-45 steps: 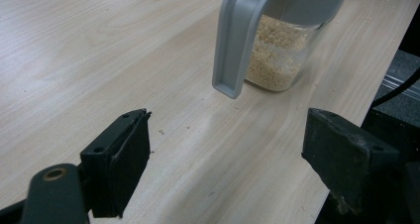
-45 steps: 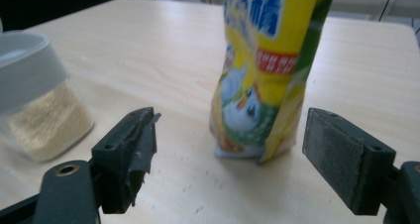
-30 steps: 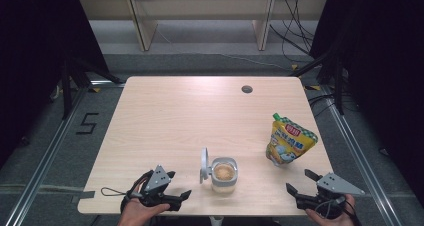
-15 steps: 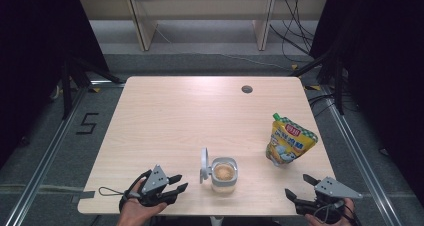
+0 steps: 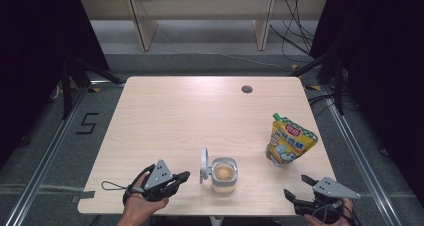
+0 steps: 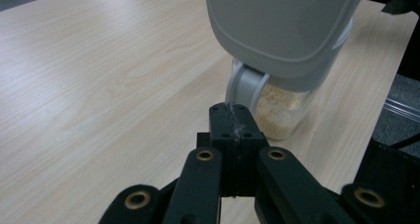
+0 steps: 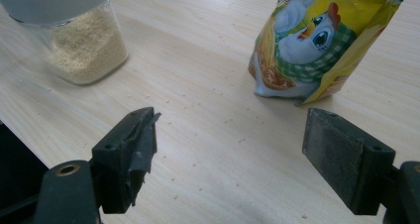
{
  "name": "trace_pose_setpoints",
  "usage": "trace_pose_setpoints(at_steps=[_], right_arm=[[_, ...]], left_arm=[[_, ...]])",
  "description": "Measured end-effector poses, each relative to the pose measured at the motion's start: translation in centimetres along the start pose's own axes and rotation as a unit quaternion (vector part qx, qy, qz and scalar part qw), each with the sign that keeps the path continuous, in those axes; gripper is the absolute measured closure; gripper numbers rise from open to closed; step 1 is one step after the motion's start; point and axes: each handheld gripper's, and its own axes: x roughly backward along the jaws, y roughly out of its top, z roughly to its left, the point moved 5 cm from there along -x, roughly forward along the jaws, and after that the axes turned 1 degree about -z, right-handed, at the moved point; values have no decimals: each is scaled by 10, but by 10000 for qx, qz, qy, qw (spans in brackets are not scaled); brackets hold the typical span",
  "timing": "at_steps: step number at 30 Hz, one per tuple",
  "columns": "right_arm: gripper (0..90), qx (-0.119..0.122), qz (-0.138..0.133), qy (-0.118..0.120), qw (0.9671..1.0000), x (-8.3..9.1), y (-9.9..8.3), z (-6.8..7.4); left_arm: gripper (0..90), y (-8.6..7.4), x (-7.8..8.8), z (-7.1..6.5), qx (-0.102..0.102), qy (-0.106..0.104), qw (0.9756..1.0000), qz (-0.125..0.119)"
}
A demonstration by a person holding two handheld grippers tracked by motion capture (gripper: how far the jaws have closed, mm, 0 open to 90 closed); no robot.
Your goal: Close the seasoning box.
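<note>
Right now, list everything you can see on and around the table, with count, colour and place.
table: one, light wood, centre; dark round hole near far edge.
jar: one, clear, beige granules inside, near front edge; grey lid flipped open, upright on its left.
pouch: one, yellow with chicken picture, green cap, standing right of jar.
shelf legs: two, pale wood, beyond table.
cables: several, black, floor, far right.
left gripper: one, black, shut on nothing, just closed, left of jar.
right gripper: one, black, open, front right corner.
</note>
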Motion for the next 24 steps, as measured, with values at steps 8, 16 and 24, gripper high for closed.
trace_pose_setpoints(at_steps=[8, 16, 24], right_arm=[[227, 243, 16, -1, 9997, -1, 0, -4], [232, -20, 30, -13, 10000, -1, -1, -1], [232, 145, 27, 1, 9999, -1, -1, -3]], left_arm=[[891, 20, -6, -7, -148, -155, 9997, -106], [891, 34, -12, -15, -243, -228, 9993, -163], [891, 42, -21, -20, -291, -323, 9989, -182]])
